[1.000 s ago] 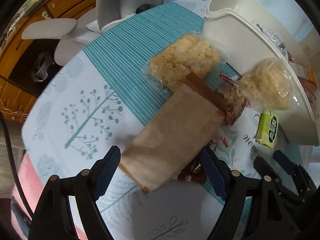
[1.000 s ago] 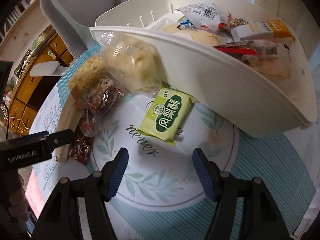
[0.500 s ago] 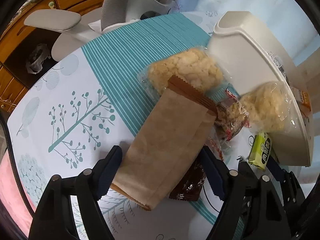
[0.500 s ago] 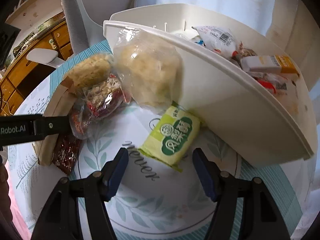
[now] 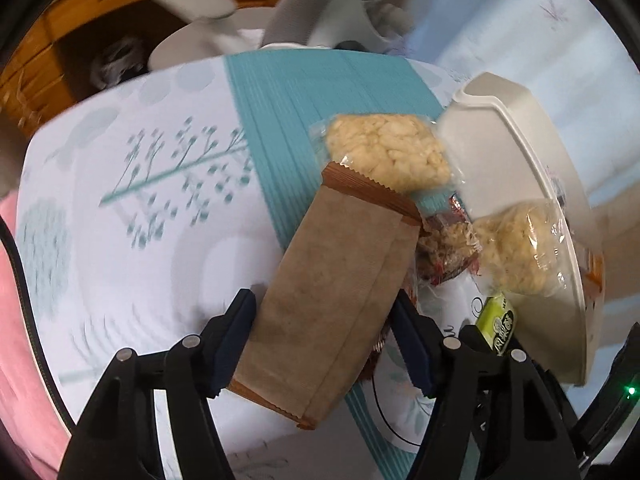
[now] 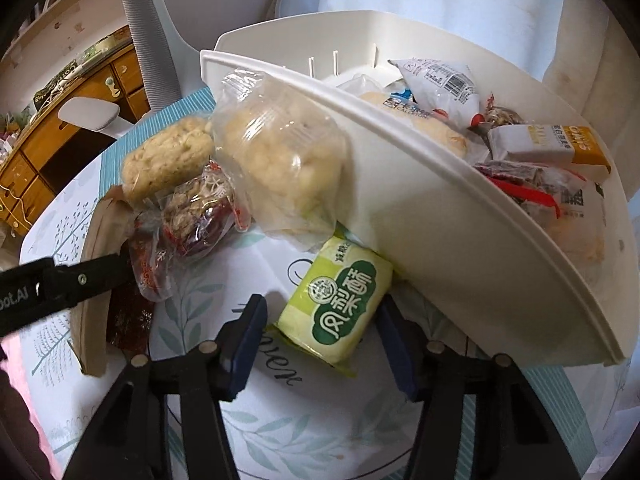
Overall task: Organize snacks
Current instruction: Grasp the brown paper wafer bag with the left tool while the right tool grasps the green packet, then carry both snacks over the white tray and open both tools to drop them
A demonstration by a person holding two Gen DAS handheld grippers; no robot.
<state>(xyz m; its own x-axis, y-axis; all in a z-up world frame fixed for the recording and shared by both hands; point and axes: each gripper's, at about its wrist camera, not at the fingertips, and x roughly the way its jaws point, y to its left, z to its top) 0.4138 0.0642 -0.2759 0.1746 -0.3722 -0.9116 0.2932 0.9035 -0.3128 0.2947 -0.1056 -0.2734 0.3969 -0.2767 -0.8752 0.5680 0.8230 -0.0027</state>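
Note:
My left gripper (image 5: 324, 336) is open, its fingers on either side of a brown paper snack pouch (image 5: 332, 304) lying on the table. My right gripper (image 6: 320, 340) is open around a green pastry packet (image 6: 336, 308) that lies against the white basket (image 6: 460, 248). The basket holds several wrapped snacks. A clear bag of pale puffed snack (image 6: 280, 164) leans on its rim. A second puffed cake (image 5: 384, 152) and a red-wrapped snack (image 6: 196, 212) lie between the pouch and the basket.
The table has a white and teal patterned cloth (image 5: 160, 200). A dark red packet (image 6: 128, 320) lies under the pouch. A white office chair (image 5: 312, 8) and a wooden cabinet (image 6: 48, 152) stand beyond the far edge. The left tool (image 6: 60, 288) shows in the right wrist view.
Both grippers have moved forward and down. The left fingers now straddle the brown pouch. The right fingers now flank the green packet. Nothing has been lifted.

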